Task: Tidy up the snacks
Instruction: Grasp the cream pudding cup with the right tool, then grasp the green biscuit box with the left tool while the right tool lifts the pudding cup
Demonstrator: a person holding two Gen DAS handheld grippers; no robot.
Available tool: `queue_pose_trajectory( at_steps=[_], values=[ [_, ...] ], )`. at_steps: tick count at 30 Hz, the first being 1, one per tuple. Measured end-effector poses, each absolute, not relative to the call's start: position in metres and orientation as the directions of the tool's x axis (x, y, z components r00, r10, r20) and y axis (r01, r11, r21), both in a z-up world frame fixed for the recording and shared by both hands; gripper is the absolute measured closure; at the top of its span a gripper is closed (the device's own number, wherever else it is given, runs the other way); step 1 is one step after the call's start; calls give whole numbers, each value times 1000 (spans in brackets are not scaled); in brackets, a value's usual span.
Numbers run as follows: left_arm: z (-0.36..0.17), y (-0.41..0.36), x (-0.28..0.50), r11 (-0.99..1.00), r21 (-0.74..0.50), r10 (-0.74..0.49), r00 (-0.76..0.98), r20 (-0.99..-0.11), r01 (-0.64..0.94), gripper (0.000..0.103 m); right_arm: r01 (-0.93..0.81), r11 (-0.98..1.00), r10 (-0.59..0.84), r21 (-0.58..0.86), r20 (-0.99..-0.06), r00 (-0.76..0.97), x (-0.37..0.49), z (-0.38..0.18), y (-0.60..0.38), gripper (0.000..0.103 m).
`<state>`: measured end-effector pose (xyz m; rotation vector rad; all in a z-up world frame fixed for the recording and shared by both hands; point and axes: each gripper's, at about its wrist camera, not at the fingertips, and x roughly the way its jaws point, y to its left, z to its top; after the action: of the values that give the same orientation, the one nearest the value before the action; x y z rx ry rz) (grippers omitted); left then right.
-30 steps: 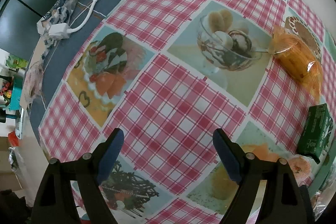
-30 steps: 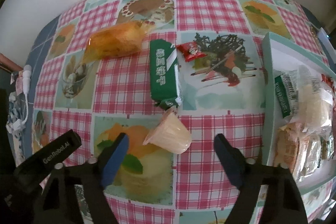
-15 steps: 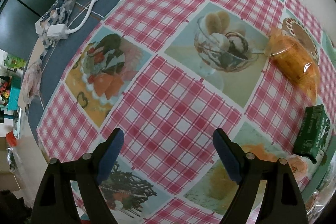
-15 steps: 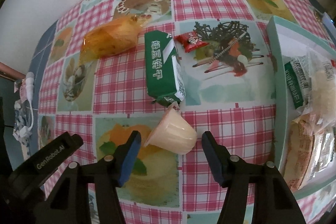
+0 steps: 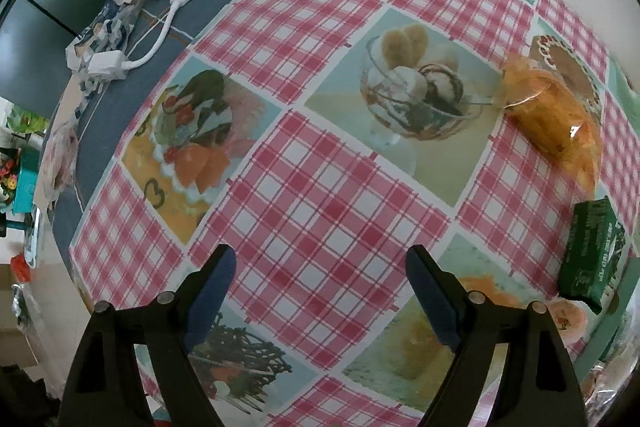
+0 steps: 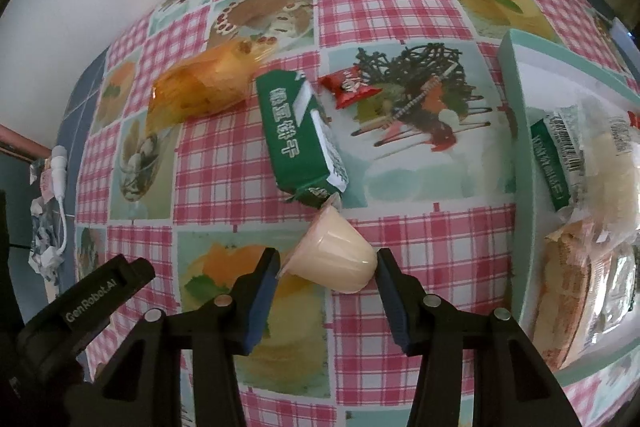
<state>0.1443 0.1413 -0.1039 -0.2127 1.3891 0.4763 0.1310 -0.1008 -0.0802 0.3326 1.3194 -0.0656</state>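
Jelly cup [image 6: 334,261] lies between the spread right hand-held gripper [image 6: 326,263]; left hand-held gripper [image 5: 320,275] gapes, empty

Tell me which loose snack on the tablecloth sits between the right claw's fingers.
The cream jelly cup, lying on its side between the right claw fingers. The green box, orange bag and red packet lie farther off.
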Motion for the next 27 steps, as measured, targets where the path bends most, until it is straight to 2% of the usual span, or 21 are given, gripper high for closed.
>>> queue_pose_trajectory(
  at_steps=[15, 27],
  values=[
    [-84, 105, 148, 909, 106, 178, 145, -973, -403, 16, 234, 958, 104, 167, -960, 259, 128, -69, -131, 51],
    [-60, 62, 155, 936, 33, 109, 200, -974, -351, 16, 248, 954, 77, 169, -937, 341, 122, -25, -154, 51]
  ],
)
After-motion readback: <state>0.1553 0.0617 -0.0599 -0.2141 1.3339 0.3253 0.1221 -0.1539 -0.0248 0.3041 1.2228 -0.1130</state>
